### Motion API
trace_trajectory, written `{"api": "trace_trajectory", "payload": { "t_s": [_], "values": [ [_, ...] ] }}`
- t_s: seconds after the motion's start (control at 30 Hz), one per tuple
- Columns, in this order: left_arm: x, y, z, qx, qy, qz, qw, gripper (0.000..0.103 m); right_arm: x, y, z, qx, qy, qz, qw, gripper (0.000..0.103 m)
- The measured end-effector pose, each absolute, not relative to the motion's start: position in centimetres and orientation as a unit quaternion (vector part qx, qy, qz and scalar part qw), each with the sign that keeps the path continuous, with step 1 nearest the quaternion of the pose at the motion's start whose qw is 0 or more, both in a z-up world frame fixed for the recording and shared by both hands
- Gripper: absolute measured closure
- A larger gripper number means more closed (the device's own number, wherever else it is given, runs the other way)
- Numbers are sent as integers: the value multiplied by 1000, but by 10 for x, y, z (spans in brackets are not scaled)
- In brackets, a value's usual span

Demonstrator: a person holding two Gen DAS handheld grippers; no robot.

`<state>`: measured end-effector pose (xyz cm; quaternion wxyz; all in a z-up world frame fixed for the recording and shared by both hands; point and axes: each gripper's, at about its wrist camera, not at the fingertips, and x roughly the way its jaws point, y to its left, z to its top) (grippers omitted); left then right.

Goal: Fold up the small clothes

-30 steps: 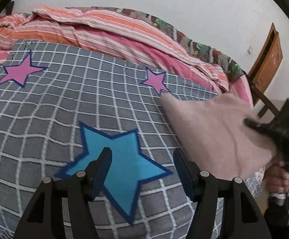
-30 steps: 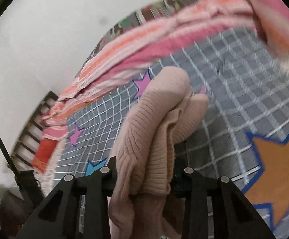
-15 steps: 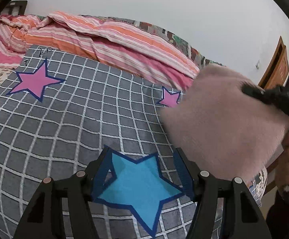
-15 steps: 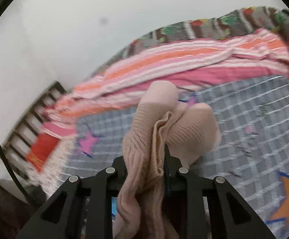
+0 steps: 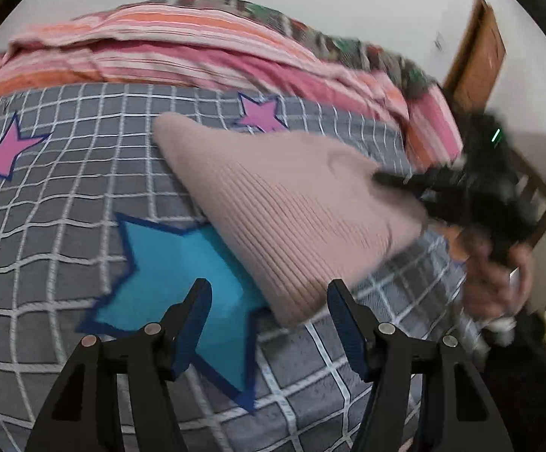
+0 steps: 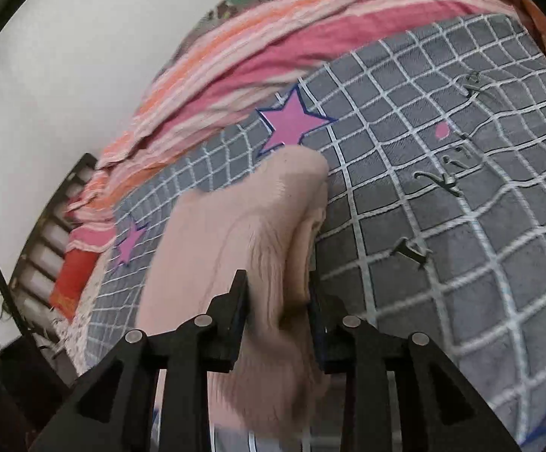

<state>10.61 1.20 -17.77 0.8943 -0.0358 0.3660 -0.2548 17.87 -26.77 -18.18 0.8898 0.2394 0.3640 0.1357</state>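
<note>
A pale pink ribbed knit garment (image 5: 284,199) lies partly down on the grey checked bedspread (image 5: 66,188), over the edge of a blue star print. My right gripper (image 6: 278,293) is shut on one end of the garment (image 6: 243,226); it shows blurred at the right of the left wrist view (image 5: 397,180). My left gripper (image 5: 269,301) is open and empty, just in front of the garment's near corner, above the blue star.
A striped pink and orange quilt (image 5: 197,49) is bunched along the far side of the bed. A wooden door (image 5: 476,64) stands at the right. A slatted headboard (image 6: 47,226) is at the left in the right wrist view.
The right gripper has swung the garment down from the air onto the bedspread, spreading it toward the left. The left gripper stayed open near the blue star.
</note>
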Motion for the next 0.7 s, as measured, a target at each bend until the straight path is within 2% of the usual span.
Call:
{"api": "trace_trajectory", "payload": {
  "t_s": [0.1,0.13,0.2,0.27,0.3,0.4,0.53,0.57,0.6,0.7],
  "values": [
    [104,-7,-188,-2,380,-240,893,44,160,-268,-164,206,343,142,905,73],
    [103,-10,-190,5,383,-236,893,49,155,-268,-161,197,341,143,908,73],
    [103,-15,-190,9,377,-236,895,77,148,-267,-157,188,337,150,910,73],
    [103,-9,-187,-10,364,-241,900,89,145,-263,-157,174,339,145,913,73],
    [102,-4,-184,-18,355,-236,905,90,145,-260,-158,169,341,142,914,73],
    [103,19,-177,-24,336,-196,921,91,142,-255,-158,154,342,143,916,73],
    [112,42,-189,-71,374,-216,899,87,145,-248,-153,148,334,154,918,73],
    [112,42,-191,-72,383,-216,895,84,148,-245,-153,148,334,156,918,73],
    [109,42,-192,-64,389,-212,894,75,152,-242,-153,148,335,158,917,73],
    [99,49,-191,-63,379,-206,900,65,173,-229,-161,140,353,146,914,73]
  ]
}}
